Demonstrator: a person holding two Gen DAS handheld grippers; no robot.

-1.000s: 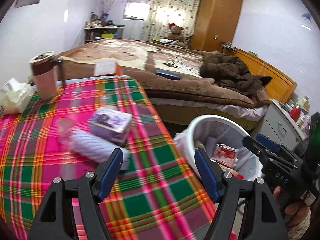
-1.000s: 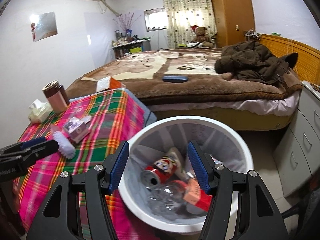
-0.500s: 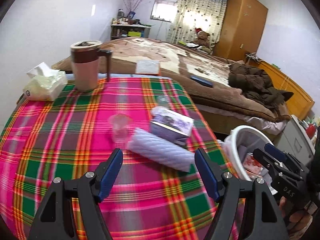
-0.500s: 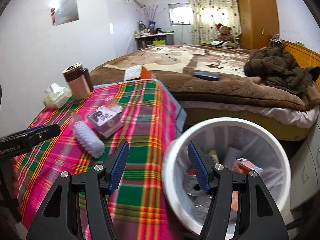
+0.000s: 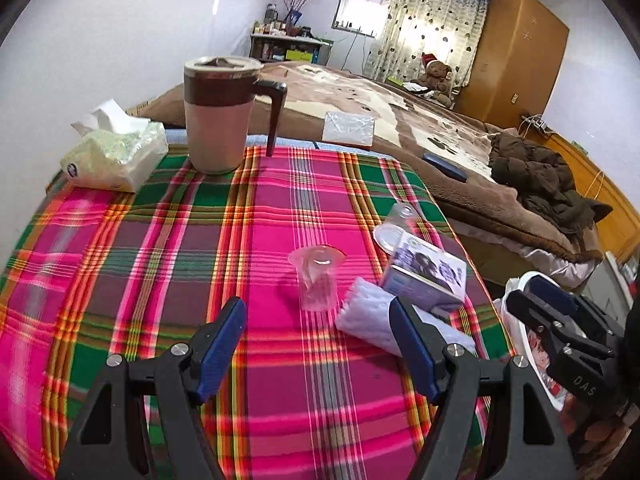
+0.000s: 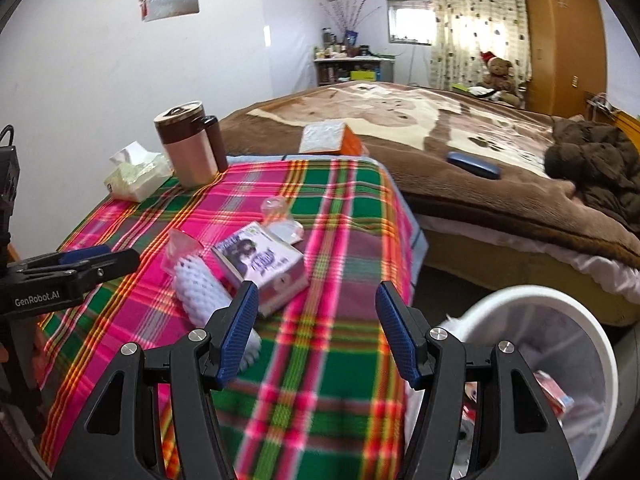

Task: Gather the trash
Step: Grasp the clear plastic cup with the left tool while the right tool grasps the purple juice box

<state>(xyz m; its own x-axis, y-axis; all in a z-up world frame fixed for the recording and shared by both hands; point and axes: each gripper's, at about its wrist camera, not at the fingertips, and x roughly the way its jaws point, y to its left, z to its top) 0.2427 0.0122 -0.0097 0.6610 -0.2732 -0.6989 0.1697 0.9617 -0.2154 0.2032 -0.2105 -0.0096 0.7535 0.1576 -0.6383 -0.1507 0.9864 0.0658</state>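
On the plaid tablecloth (image 5: 160, 264) stand a small clear plastic cup (image 5: 317, 276), a white foam sleeve (image 5: 372, 320) lying on its side, a purple carton (image 5: 426, 276) and a second clear cup with a lid (image 5: 394, 226). My left gripper (image 5: 318, 346) hovers open just short of the clear cup, nothing between its fingers. My right gripper (image 6: 316, 332) is open over the table's near right part, the foam sleeve (image 6: 200, 288) and carton (image 6: 260, 264) ahead to its left. The white bin (image 6: 560, 344) with a liner and red packaging stands on the floor to the right.
A brown-and-pink jug (image 5: 222, 116) and a tissue pack (image 5: 116, 152) stand at the table's far left. Behind is a bed (image 5: 440, 152) with a brown blanket, a small box (image 5: 348, 128), a dark blue case (image 5: 445, 166) and a dark jacket (image 5: 536, 176).
Both grippers have swung left, away from the bin and over the table. The clear cup now lies between the left fingers' line; the bin has slid to the right edge.
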